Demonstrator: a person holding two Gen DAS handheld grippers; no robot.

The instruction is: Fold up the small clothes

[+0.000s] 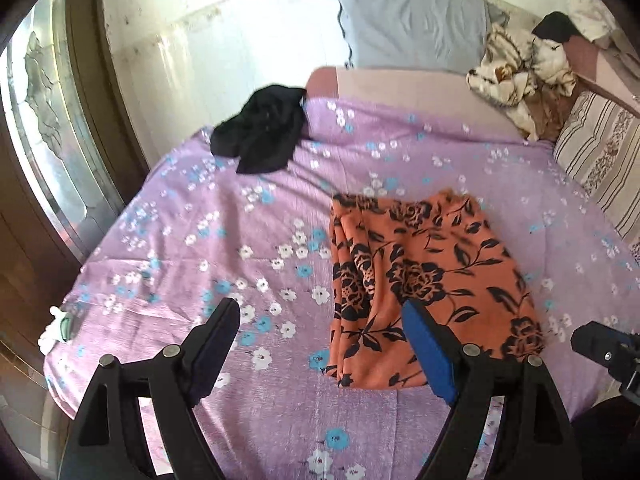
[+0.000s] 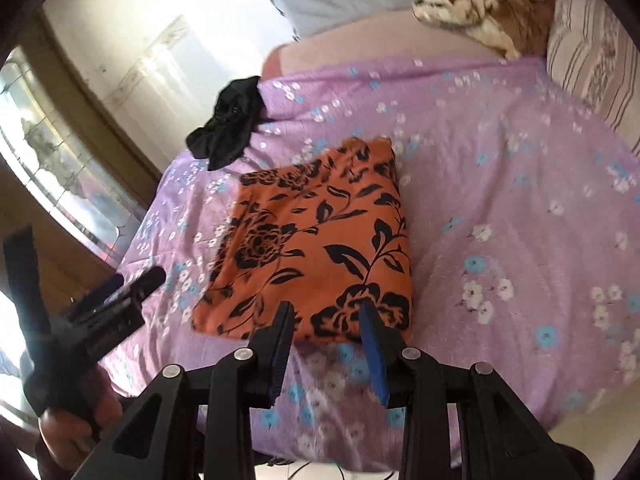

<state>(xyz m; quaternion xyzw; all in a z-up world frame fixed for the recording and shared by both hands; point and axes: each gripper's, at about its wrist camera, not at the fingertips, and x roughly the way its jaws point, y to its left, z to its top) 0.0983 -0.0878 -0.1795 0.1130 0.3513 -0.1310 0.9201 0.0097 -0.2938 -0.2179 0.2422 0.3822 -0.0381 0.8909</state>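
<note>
Your right tool hangs part open and empty over the near edge of the folded orange floral garment lying flat on the bed, while your left tool, wide open and empty, straddles the garment's near-left corner.

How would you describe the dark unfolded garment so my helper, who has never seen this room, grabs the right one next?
Start at the bed's lilac flowered sheet and follow it to the far left corner, beside the white wall. The black garment lies there in a crumpled heap. Unlike the orange black-flowered cloth, folded flat nearer the front, it is plain black and rumpled.
</note>
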